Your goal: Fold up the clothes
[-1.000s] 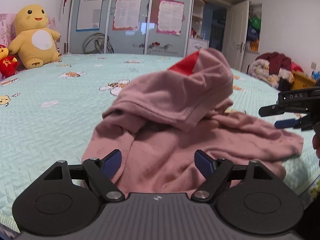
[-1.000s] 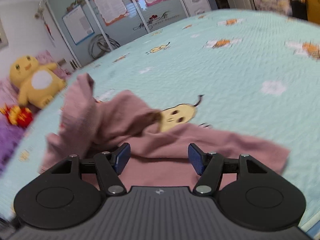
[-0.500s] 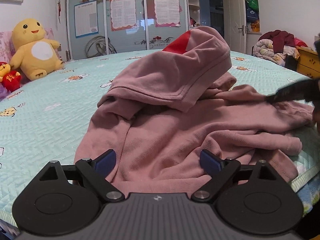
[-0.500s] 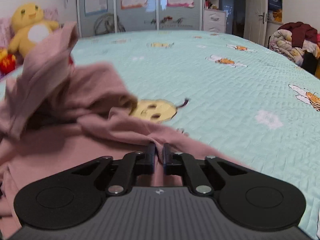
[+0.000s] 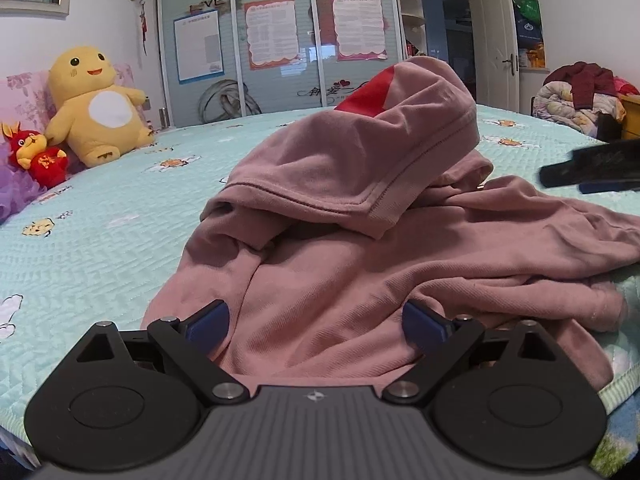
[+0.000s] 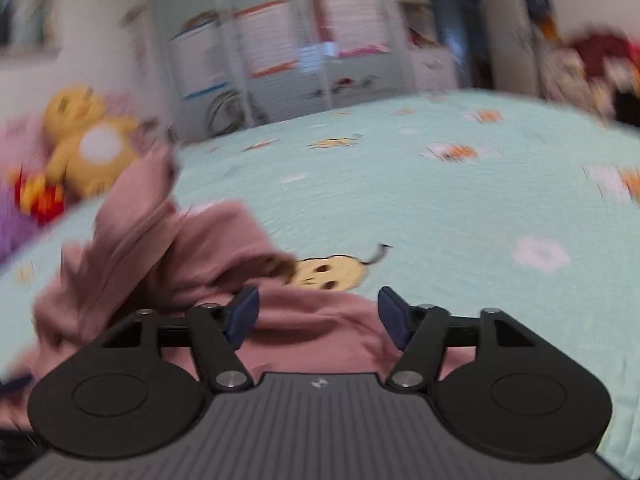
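Two hand-held grippers, left [image 5: 316, 322] and right [image 6: 318, 314], both spread wide over crumpled pink garment [image 5: 360, 264] on bed [image 5: 100, 232]

Bright, even light; right wrist view motion-blurred, edges fisheye-bent.

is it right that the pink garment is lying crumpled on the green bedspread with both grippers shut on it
Not quite. The pink garment does lie crumpled on the green bedspread, but both grippers are open: the left gripper in the left wrist view, the right gripper in the right wrist view.
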`<state>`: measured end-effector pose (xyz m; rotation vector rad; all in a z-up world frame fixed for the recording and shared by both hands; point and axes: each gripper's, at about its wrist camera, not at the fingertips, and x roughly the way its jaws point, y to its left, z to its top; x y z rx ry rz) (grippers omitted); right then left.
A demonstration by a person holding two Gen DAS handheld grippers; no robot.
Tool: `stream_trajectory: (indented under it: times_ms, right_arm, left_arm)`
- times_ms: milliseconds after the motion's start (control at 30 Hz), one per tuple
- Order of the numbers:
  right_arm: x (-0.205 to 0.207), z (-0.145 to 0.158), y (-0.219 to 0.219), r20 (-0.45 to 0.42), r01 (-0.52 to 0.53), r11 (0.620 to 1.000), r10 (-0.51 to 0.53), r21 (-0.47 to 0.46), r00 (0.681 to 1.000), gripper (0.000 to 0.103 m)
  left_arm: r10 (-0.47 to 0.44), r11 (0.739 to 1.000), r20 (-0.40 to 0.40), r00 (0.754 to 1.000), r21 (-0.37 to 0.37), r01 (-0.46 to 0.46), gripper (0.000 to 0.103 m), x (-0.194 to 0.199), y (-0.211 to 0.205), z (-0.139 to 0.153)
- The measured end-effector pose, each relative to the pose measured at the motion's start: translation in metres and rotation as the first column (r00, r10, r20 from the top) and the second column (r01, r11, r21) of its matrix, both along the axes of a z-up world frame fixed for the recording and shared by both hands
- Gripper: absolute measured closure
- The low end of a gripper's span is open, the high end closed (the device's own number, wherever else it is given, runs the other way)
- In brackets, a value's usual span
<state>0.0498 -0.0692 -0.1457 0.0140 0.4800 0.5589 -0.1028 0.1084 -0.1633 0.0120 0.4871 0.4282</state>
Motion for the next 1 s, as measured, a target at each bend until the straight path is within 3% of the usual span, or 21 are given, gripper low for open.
stream_trajectory:
  times_ms: [167,200,267,300,400,533,633,767,800,867,933,1000]
  right_arm:
    - [0.018,-0.016,0.022,-0.065,-0.021,0.998,0.017,-0.052,0.998,0.037]
    - [0.025,-0.018,0.022,-0.083,-0.016,0.999,0.012,-0.046,0.996,0.041]
    - [0.036,-0.020,0.020,-0.110,-0.008,1.000,0.005,-0.020,0.994,0.064]
    - [0.037,-0.018,0.015,-0.113,-0.004,1.000,0.005,0.010,0.994,0.102]
    - [0.035,-0.008,0.004,-0.091,0.024,0.997,-0.017,0.074,0.996,0.102]
    - [0.036,0.000,-0.023,-0.047,0.187,0.975,-0.183,0.118,0.982,0.102]
    - [0.037,0.006,-0.044,-0.021,0.314,0.937,-0.314,0.155,0.949,0.102]
    - [0.039,0.013,-0.073,-0.003,0.464,0.862,-0.474,0.205,0.881,0.100]
    - [0.040,0.013,-0.077,-0.016,0.474,0.855,-0.482,0.212,0.876,0.094]
    - [0.040,0.011,-0.081,-0.044,0.467,0.855,-0.469,0.225,0.882,0.092]
    - [0.037,0.012,-0.078,-0.021,0.440,0.868,-0.447,0.229,0.894,0.070]
    - [0.028,0.015,-0.072,0.037,0.413,0.881,-0.432,0.231,0.901,0.055]
  left_arm:
    - [0.013,1.000,-0.006,1.000,0.011,-0.012,0.006,0.000,-0.003,0.000]
    - [0.015,1.000,-0.007,1.000,0.013,-0.015,0.006,0.000,-0.004,0.001]
    - [0.017,1.000,-0.011,1.000,0.020,-0.016,0.007,0.000,-0.005,0.004]
    - [0.014,1.000,-0.007,1.000,0.025,-0.014,0.008,-0.001,-0.007,0.006]
    - [0.002,0.999,0.011,1.000,0.052,-0.003,0.009,-0.004,-0.012,0.013]
    - [-0.022,0.995,0.038,0.999,0.097,0.018,0.009,-0.007,-0.021,0.019]
    - [-0.042,0.995,0.046,0.998,0.095,0.038,0.008,-0.008,-0.025,0.022]
    - [-0.076,0.990,0.050,0.996,0.120,0.069,0.008,-0.006,-0.034,0.024]
    - [-0.085,0.989,0.049,0.995,0.127,0.078,0.008,-0.004,-0.036,0.025]
    - [-0.101,0.986,0.043,0.994,0.135,0.095,0.008,-0.002,-0.039,0.026]
    - [-0.108,0.986,0.037,0.993,0.135,0.102,0.008,0.001,-0.041,0.028]
    - [-0.111,0.985,0.035,0.993,0.135,0.106,0.008,0.003,-0.042,0.032]
